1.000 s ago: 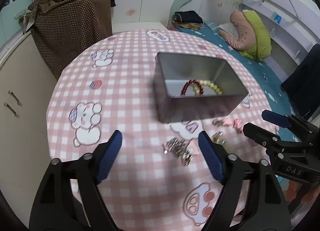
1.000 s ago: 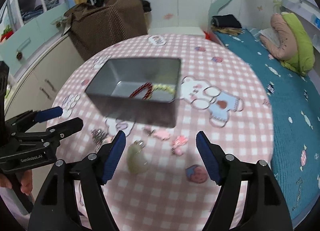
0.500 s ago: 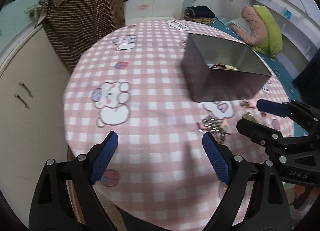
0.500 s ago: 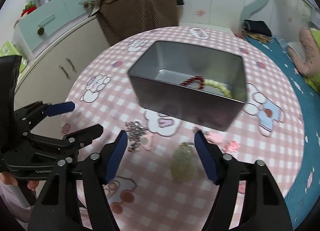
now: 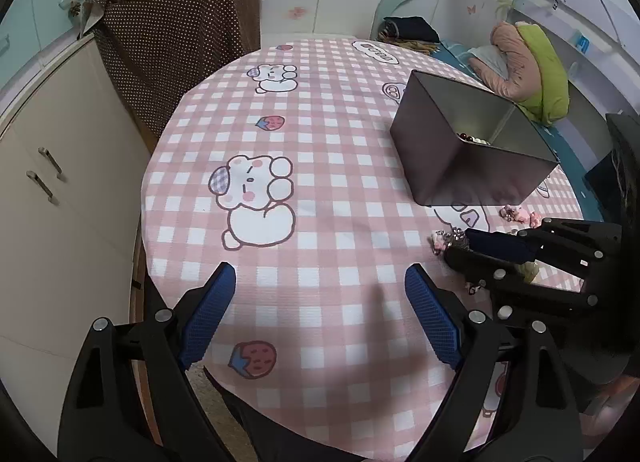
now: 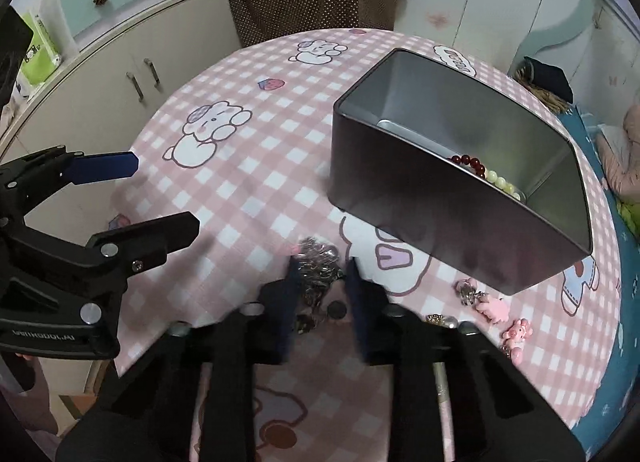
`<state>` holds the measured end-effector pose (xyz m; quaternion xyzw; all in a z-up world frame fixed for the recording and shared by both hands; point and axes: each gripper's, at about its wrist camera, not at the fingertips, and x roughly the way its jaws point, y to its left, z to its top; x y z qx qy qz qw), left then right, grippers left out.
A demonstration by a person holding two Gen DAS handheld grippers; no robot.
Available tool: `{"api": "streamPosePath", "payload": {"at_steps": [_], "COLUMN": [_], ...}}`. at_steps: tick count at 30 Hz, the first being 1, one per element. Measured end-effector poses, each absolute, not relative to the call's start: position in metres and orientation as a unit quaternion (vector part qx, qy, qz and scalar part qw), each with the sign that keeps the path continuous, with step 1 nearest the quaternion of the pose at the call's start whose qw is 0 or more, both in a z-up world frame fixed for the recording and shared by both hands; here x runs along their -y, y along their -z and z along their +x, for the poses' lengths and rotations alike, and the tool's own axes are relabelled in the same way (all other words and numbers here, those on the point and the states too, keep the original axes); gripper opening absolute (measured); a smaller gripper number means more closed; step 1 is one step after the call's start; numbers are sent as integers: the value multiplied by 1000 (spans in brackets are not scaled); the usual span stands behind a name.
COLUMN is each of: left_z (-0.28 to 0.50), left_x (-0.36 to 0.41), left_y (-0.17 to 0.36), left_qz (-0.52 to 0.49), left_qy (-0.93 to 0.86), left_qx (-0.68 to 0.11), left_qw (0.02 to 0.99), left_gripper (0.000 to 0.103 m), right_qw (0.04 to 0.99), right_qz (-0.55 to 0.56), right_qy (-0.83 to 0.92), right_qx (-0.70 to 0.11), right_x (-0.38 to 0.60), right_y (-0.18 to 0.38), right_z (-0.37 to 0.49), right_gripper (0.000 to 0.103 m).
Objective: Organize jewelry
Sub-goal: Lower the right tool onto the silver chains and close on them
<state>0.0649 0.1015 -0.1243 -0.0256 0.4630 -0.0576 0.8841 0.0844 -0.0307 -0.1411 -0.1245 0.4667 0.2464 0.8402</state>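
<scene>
Silvery chain [image 6: 318, 262] lies near the tin [image 6: 460, 166] between your right gripper [image 6: 320, 282] fingers, narrowed but not visibly clamped (blur hides contact). Close fully low on the cloth before lifting. Left gripper [image 5: 320, 302] hangs open, empty.

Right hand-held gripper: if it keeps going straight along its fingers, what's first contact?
The silver chain cluster already lies between the narrowed fingers of the right hand-held gripper, so that comes first. Beyond it is checked tablecloth, then probably the metal tin's near corner, though depth is unclear.
</scene>
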Motion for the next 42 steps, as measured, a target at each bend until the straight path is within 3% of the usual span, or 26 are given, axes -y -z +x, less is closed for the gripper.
{"api": "streamPosePath", "payload": {"at_steps": [15,19,24,27,32,42], "left_z": [66,66,67,67,67,68], "left_x": [-90,-88,-92,-94,-95,-88], "left_y": [126,127,128,130,130,128], "left_qz": [-26,-26,-29,-31,-33,-30], "left_qy": [74,74,69,66,69,78], "left_qx": [-464,-466,-468,-469,-467,-466], "left_qw": [882,881,881,880,881,881], "left_gripper": [87,87,87,87,87,87], "right_qw": [852,848,844,842,843,859], "right_qz": [-98,-93,-116,-123,-105,-60], "right_qy": [-235,-244,-249,-239,-232,-224], "right_qx": [-458,-460,-461,-467,-474,-456], "right_x": [54,51,40,41,52,82], "right_y": [126,127,134,137,136,117], "right_z": [87,89,89,89,90,93], "right_gripper": [15,25,26,23,3,7]}}
